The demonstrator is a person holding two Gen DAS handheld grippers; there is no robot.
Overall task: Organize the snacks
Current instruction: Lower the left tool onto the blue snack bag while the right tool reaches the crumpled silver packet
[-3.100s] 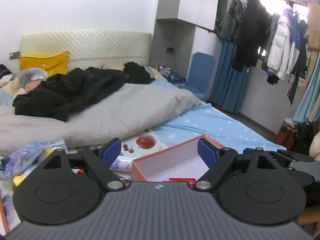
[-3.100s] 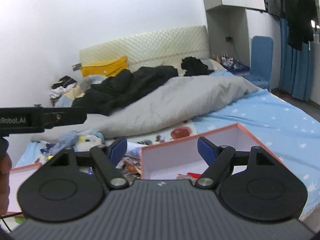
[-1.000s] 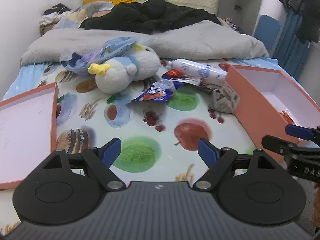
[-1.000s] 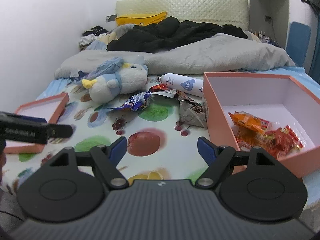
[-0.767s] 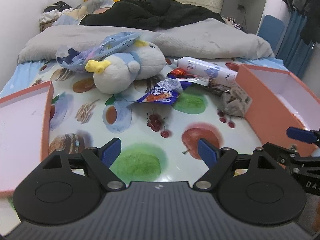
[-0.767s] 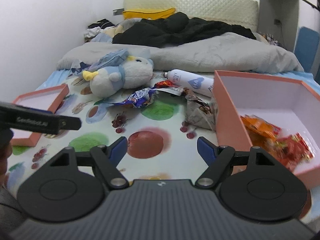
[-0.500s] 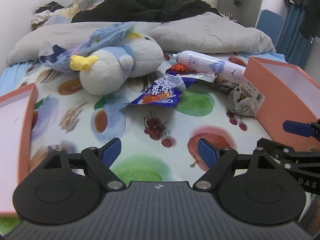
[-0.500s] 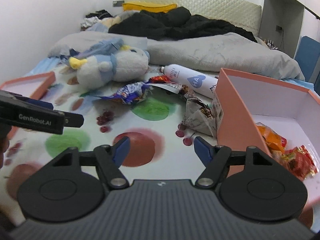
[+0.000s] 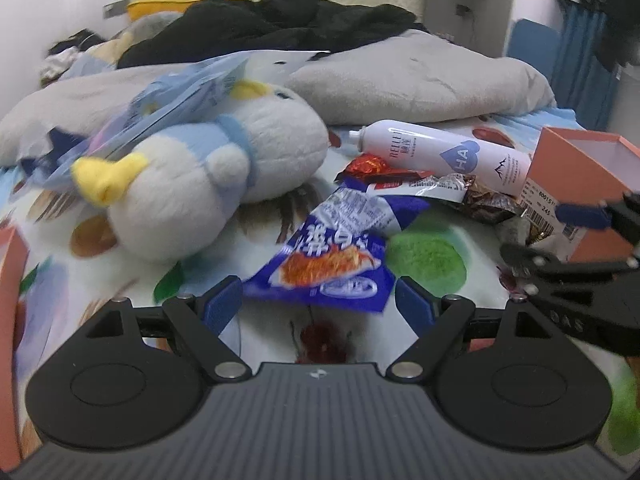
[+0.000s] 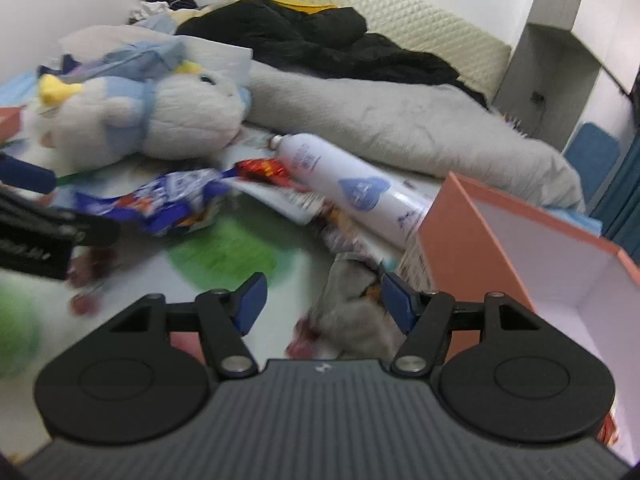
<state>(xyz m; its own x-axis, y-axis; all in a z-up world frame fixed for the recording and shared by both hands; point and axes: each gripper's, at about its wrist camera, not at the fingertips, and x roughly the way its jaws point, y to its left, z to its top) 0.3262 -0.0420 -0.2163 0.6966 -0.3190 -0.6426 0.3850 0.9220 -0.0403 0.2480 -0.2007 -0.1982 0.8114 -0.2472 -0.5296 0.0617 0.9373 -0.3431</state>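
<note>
Left hand-held gripper [image 9: 318, 306] gapes around blue snack packet [image 9: 332, 258]; right hand-held gripper [image 10: 320, 300] unclenched, narrowing.

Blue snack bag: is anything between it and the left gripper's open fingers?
Nothing visible. The blue snack bag lies on the fruit-print sheet just ahead of the open left gripper; the plush toy sits off to its left.

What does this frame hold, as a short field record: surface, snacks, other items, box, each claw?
surface: fruit-print sheet
snacks: blue bag; red packet; grey wrapper
other items: plush toy; white bottle
box: pink box, right of the snacks
left claw: open, blue bag just ahead
right claw: open, jaws just closing, at grey wrapper
</note>
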